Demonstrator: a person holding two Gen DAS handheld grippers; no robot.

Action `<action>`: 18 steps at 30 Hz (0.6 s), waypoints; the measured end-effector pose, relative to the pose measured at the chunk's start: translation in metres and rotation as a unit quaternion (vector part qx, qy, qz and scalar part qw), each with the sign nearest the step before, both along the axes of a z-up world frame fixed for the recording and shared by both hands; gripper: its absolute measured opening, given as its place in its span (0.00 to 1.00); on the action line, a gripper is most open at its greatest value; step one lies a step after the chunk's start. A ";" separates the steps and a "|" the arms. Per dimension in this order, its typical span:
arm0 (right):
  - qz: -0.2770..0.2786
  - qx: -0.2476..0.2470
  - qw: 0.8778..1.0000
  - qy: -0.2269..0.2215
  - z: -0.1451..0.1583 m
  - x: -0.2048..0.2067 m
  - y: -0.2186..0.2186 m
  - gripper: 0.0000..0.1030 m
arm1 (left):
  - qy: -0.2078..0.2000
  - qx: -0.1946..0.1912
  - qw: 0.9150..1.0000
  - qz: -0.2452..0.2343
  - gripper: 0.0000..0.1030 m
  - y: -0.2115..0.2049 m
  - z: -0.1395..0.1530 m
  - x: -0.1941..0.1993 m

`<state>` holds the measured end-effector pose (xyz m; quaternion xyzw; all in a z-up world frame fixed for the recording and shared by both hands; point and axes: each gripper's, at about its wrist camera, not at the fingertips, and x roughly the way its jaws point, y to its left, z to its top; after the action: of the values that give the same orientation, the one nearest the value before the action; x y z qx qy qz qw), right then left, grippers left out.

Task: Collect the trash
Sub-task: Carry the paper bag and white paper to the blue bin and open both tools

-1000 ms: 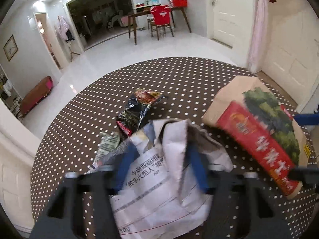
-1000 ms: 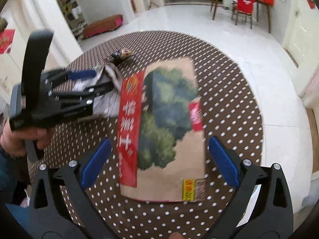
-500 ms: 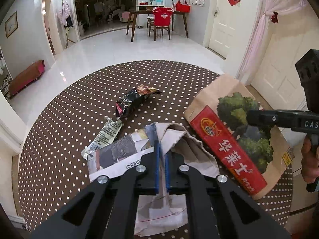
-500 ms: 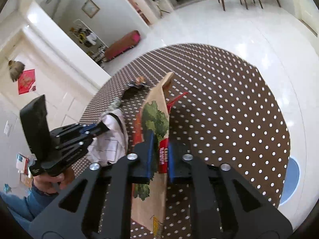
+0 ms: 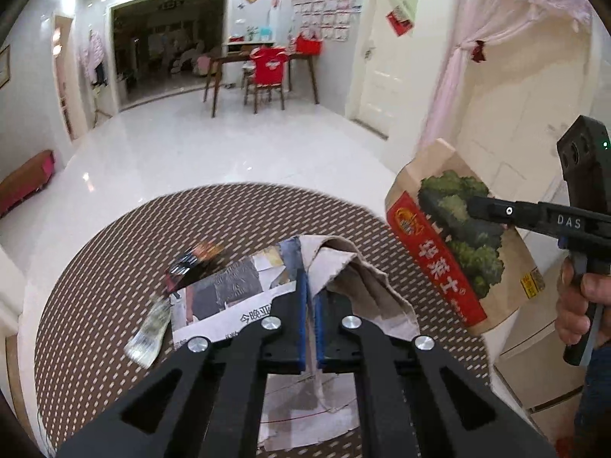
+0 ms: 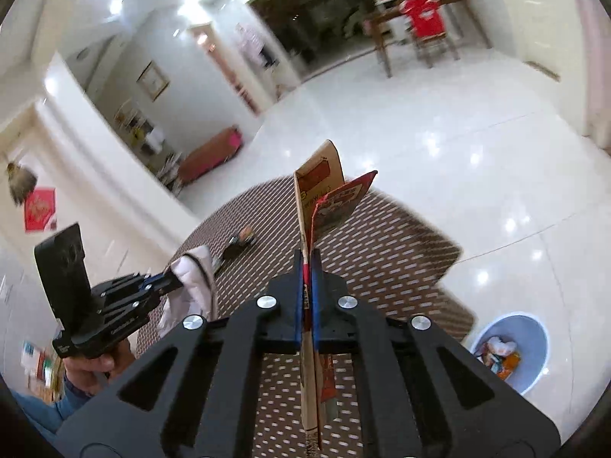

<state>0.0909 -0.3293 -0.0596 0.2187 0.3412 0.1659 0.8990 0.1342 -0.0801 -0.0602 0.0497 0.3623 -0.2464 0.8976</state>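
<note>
The trash here is all light, flat paper and film: the kraft-paper snack bag [image 5: 458, 252] with its red band and tree print, and the crumpled newspaper [image 5: 343, 278], both of which we judge to be nearly weightless, floppy and easy to tear, so an edge or a fold is the place to pinch, and firmly, since a slick printed face could slide out. The right gripper [image 6: 305, 267] is clenched on the bag's edge and holds it upright, clear of the polka-dot table [image 5: 114, 274]; the left gripper [image 5: 310, 290] is clamped on a raised fold of the newspaper, the rest of the sheet draping below, and we cannot tell whether its lower part has left the table. A dark foil wrapper [image 5: 194, 263] and a pale wrapper [image 5: 151, 336] lie loose on the table beyond the newspaper, and the blue bin [image 6: 508, 351], already holding some trash, stands on the floor to the right. Against a second ago, both jaws, then spread around their targets, have closed; the bag, then flat on the table, now hangs on edge in the air, and the newspaper has been gathered upward.
</note>
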 end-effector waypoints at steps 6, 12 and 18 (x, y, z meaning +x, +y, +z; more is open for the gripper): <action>-0.089 -0.006 0.996 -0.003 0.006 -0.029 -0.074 0.03 | -0.010 -0.017 0.998 -0.067 0.03 -0.058 0.016 -0.005; -0.194 -0.045 0.979 0.036 -0.019 -0.053 -0.148 0.03 | 0.007 -0.021 0.990 -0.138 0.03 -0.138 0.011 -0.006; -0.245 -0.049 0.962 0.113 -0.093 -0.049 -0.193 0.03 | 0.031 0.002 0.980 -0.195 0.03 -0.217 -0.015 -0.010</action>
<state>0.0424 -0.5224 -0.1523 0.2682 0.3848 -0.1020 0.8773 0.1240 -0.2974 -0.0755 0.1132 0.3733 -0.4173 0.8208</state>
